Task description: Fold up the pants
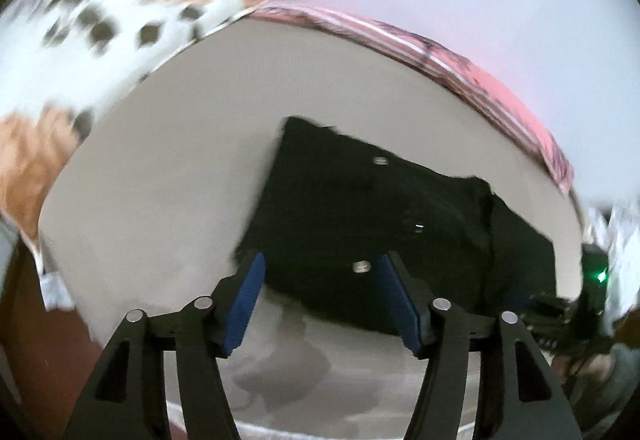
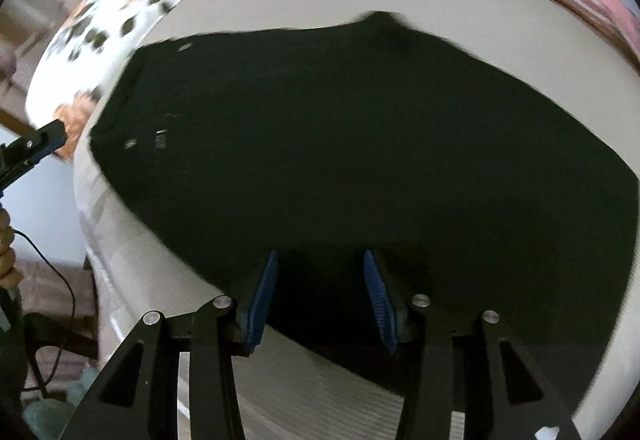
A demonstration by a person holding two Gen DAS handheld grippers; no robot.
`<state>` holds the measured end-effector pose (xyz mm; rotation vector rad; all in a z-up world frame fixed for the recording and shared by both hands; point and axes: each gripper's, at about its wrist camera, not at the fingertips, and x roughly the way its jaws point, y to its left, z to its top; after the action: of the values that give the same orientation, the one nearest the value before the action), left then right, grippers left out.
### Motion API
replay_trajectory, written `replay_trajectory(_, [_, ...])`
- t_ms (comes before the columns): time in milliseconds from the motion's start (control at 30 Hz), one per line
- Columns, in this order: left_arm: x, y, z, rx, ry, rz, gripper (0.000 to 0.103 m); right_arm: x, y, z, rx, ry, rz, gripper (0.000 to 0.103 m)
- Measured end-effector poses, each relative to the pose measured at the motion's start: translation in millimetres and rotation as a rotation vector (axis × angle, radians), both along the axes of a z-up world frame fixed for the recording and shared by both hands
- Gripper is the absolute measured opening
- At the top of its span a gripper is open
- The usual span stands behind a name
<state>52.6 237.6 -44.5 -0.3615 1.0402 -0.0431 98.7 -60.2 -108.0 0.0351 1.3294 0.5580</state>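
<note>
Spotted pillow (image 1: pixel 92 19): at 10 o'clock in the left view, on the far corner of the bed (image 1: pixel 160 167); blurred.
Left gripper (image 1: pixel 320 260): jaws apart, nothing between the blue pads (image 1: pixel 248 300); it hangs over the near waist edge of the pants (image 1: pixel 360 207).
Pants: black, flat on the pale bed; at centre to 4 o'clock in the left view, filling the middle of the right view. Waist end with metal buttons (image 1: pixel 362 266) lies toward 9 o'clock in the right view.
Right gripper (image 2: pixel 320 260): jaws apart, holding nothing, over the near edge of the cloth at 6 o'clock.
Pink blanket (image 1: pixel 500 91): along the far edge, 1 o'clock.
Progress: judged early. The pants seem laid out, perhaps already halved lengthwise, which I cannot tell; cross folds remain.
</note>
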Motion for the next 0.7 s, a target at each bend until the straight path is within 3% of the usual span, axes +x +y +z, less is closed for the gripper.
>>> replay_trajectory(100, [-7.7,28.1,-18.4,-0.143,0.055,0.049,0.064,3.8,21.3,10.9,-0.01,-0.04,0.02,0.043])
replay_trajectory(200, [-10.0,44.8,-40.4,-0.298,0.112,0.055,0.066,6.9,27.5,24.5,-0.03,-0.099,-0.005,0.063])
replay_trajectory(300, [-8.0,50.9,-64.5,-0.413,0.163,0.053,0.066,11.3,21.9,33.4,-0.021,-0.11,-0.042,0.065])
replay_trajectory(400, [-0.9,54.0,-80.1,-0.472,0.175,0.056,0.066,13.0,10.0,38.7,-0.021,-0.111,-0.093,0.065])
replay_trajectory(533, [6.8,57.8,-94.1,-0.494,0.158,0.054,0.066,14.8,-0.3,37.4,-0.019,-0.096,-0.172,0.066])
replay_trajectory(700, [14.7,62.1,-97.1,-0.522,0.062,0.022,0.069,8.9,-1.9,29.5,0.006,-0.07,-0.238,0.066])
